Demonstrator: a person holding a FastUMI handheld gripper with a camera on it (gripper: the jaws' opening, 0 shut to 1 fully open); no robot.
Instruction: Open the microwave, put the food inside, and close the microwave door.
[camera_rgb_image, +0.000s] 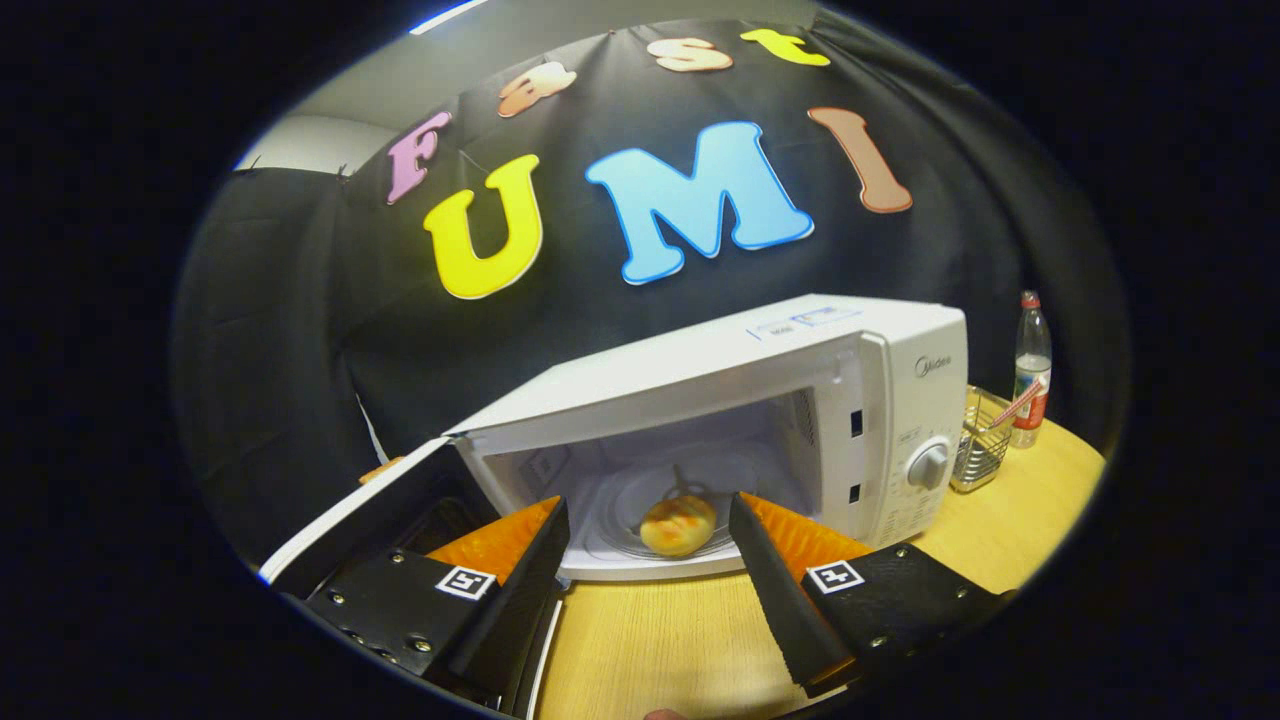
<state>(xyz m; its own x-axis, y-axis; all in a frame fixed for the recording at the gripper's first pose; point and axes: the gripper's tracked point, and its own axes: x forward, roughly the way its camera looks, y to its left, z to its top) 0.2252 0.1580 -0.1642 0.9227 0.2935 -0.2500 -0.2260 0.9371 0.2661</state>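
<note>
A white microwave (780, 370) stands on the wooden table (650, 640) with its door (370, 510) swung wide open to the left. Inside it, a golden-brown bread roll (678, 524) lies on the glass turntable (640, 500). My gripper (650, 520) hovers in front of the oven's opening, open. Its fingers (535, 570) stand apart on either side of the roll and touch nothing. The roll lies a little beyond the fingertips.
Right of the microwave stands a wire basket (978, 440) and behind it a plastic bottle with a red cap (1030, 370). The microwave's control knob (928, 465) faces me on its right panel. The open door reaches out beside my left finger.
</note>
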